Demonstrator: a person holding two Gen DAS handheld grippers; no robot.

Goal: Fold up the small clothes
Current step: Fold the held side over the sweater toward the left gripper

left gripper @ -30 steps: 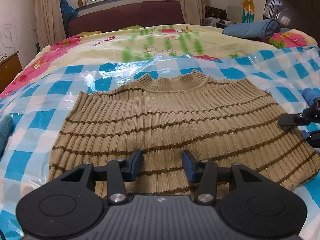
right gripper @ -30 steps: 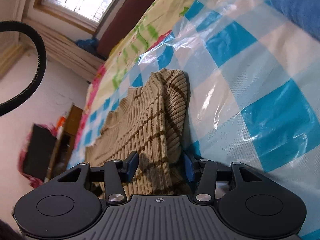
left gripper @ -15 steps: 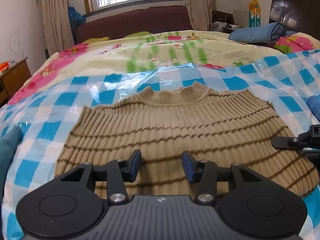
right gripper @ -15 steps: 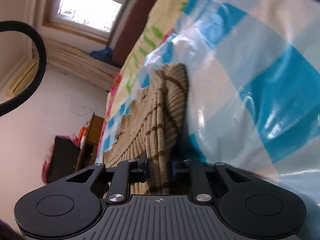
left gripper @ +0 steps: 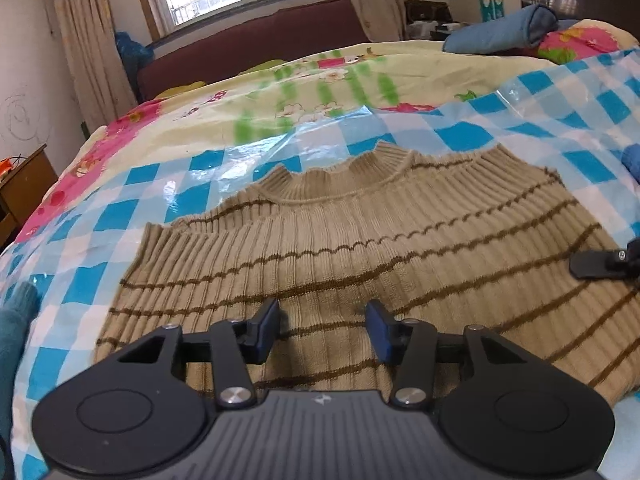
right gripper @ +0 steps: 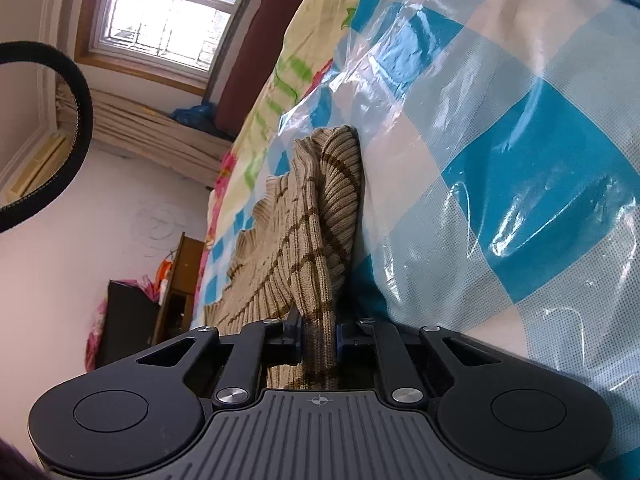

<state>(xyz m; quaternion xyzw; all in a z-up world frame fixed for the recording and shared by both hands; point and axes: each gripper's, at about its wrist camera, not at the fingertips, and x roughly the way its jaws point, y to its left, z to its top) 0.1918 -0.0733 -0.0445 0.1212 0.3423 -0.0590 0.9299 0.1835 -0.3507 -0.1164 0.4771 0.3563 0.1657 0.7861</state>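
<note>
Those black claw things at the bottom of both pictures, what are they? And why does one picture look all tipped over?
They are grabbers that a person holds, one in each hand, each with a little camera on it. So each picture looks out past its own two fingers.

One camera sits on the left grabber. Its fingers are apart above a tan striped sweater, which lies on a blue checked plastic sheet on a bed.

The other sits on the right grabber, held tilted, so the room looks tipped. Its fingers are closing on the sweater's edge, pinched between them.

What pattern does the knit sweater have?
Tan ribbed sweater with thin dark-brown horizontal stripes, clearest in the left wrist view.
</note>
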